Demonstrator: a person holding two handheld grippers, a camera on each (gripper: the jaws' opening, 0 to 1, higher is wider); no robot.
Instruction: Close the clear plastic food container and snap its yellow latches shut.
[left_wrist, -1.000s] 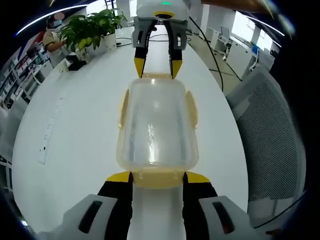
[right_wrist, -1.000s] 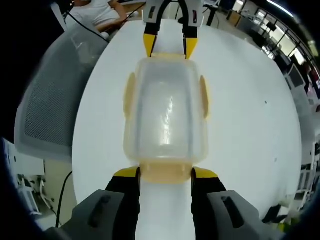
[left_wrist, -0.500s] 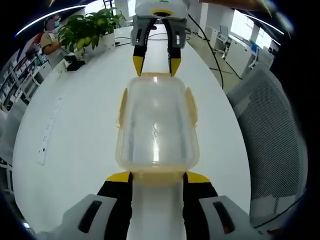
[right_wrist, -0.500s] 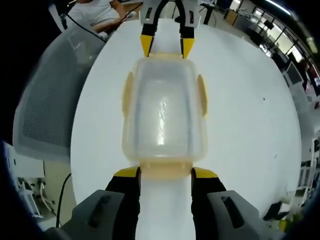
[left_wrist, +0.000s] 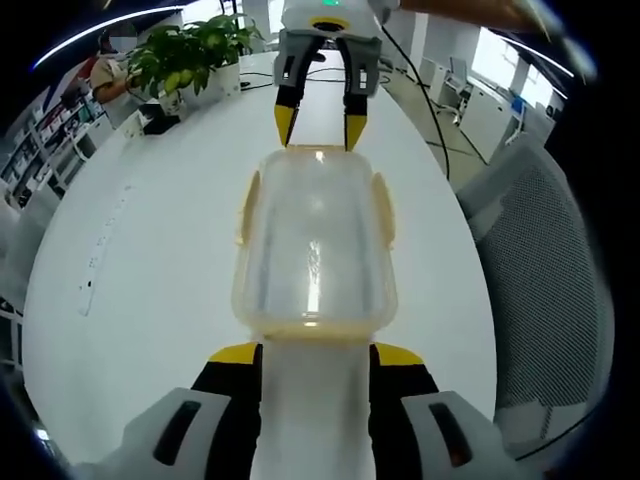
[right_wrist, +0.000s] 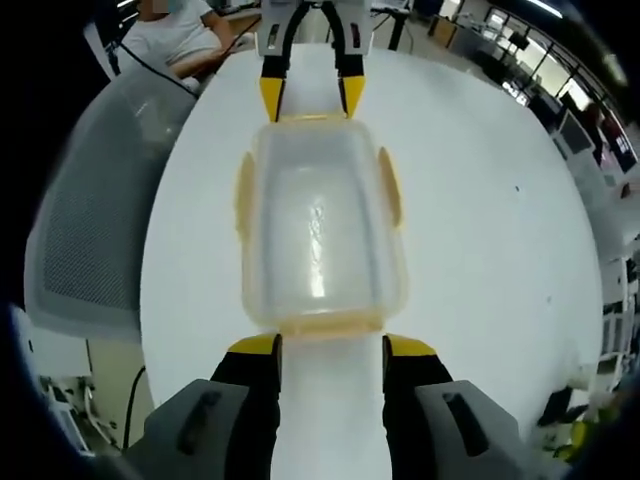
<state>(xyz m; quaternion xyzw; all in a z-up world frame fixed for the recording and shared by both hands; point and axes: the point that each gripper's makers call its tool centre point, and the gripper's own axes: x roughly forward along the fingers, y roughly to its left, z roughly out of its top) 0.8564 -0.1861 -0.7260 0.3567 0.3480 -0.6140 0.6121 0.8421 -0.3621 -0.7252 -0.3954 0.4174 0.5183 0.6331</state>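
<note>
The clear container (left_wrist: 313, 245) sits lidded on the white table (left_wrist: 150, 270). The left gripper (left_wrist: 312, 352) and right gripper (right_wrist: 331, 340) gape empty at its ends; side latches (right_wrist: 390, 187) look unsnapped.

Bare table (left_wrist: 140, 260) both sides; chair (left_wrist: 545, 270) beside edge.
</note>
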